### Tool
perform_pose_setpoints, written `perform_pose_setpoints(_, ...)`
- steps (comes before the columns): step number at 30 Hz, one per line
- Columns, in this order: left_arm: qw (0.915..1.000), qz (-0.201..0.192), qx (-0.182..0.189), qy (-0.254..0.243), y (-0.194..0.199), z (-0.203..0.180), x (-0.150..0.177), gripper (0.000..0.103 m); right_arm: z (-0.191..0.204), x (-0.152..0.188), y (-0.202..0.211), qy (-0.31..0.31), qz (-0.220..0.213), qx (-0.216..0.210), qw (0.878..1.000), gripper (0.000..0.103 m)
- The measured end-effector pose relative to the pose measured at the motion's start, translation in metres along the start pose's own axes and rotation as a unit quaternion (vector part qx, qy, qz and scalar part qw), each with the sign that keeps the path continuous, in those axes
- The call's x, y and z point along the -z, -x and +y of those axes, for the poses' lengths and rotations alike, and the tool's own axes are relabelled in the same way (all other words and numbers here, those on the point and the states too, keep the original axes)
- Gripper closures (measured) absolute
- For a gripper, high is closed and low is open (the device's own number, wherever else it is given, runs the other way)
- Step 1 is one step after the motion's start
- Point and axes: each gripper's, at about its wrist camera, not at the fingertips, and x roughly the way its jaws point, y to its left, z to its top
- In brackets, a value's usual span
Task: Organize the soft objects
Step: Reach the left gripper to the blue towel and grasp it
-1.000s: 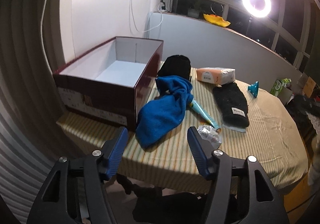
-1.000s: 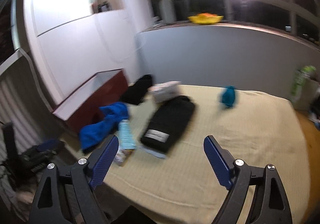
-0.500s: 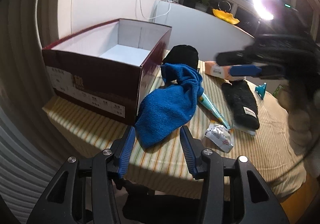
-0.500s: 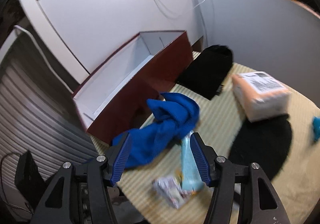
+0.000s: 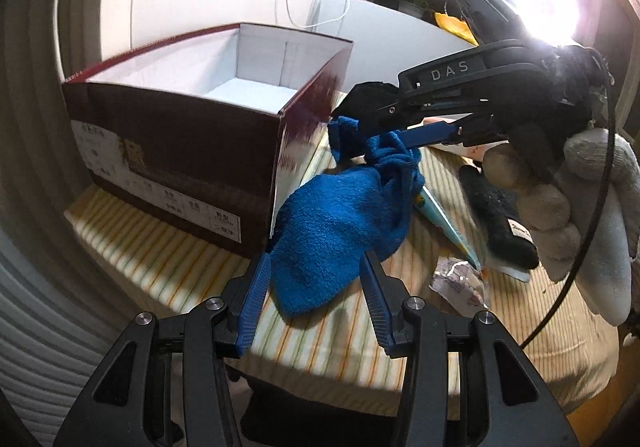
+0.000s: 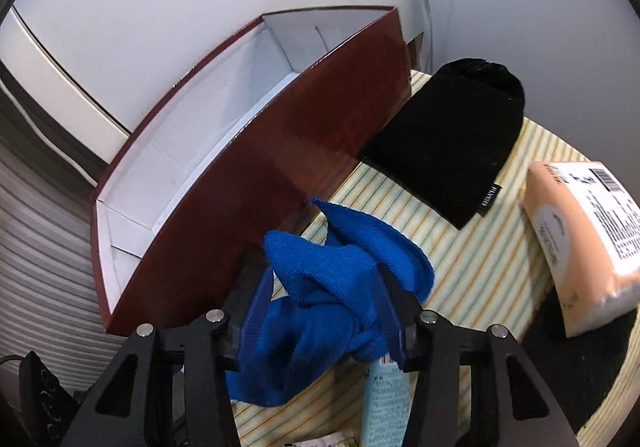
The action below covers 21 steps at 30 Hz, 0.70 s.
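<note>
Two handheld grippers converge on a blue towel (image 5: 336,223) lying crumpled on the striped counter (image 5: 168,267) against the side of an open maroon box (image 5: 180,135). The right gripper (image 6: 324,299), reaching in level from the side in a gloved hand (image 5: 592,207), has its jaws partly closed around the towel's bunched upper end, though a firm pinch cannot be confirmed. The left gripper (image 5: 316,287) sits low at the counter's near edge, jaws part open and straddling the towel's lower end, gripping nothing yet. A clean lift likely needs both ends pinched deep in the folds, then raised clear of the box wall.
</note>
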Motion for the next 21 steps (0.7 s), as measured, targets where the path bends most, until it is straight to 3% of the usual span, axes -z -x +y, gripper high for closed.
perform_pose_setpoints(4, 1.0000, 0.007, 0.000, -0.005, -0.011, -0.003, 0.000, 0.058, 0.001, -0.003, -0.010, 0.007, 0.009, 0.002, 1.000, 0.057)
perform_pose_setpoints(6, 0.9999, 0.008, -0.001, -0.006, -0.015, -0.004, 0.000, 0.059, 0.003, -0.003, -0.015, 0.014, 0.014, 0.010, 1.000, 0.062)
perform_pose_setpoints(7, 1.0000, 0.008, 0.000, -0.005, -0.016, -0.004, -0.001, 0.063, 0.004, -0.003, -0.017, 0.017, 0.017, 0.013, 1.000, 0.068)
perform_pose_setpoints(9, 0.9999, 0.010, -0.001, -0.006, -0.019, -0.006, -0.002, 0.082, 0.005, -0.002, -0.020, 0.019, 0.022, 0.016, 0.999, 0.073)
perform_pose_setpoints(11, 0.9999, 0.009, 0.000, -0.008, -0.022, -0.007, -0.004, 0.091, 0.005, -0.002, -0.022, 0.019, 0.025, 0.019, 0.999, 0.082)
perform_pose_setpoints(14, 1.0000, 0.005, 0.007, -0.004, -0.022, -0.007, -0.004, 0.096, 0.004, -0.001, -0.018, 0.015, 0.019, 0.018, 1.000, 0.089)
perform_pose_setpoints(21, 0.9997, -0.017, 0.016, 0.002, -0.006, -0.004, -0.008, 0.097, 0.005, 0.003, 0.005, 0.005, -0.007, 0.003, 1.000, 0.093)
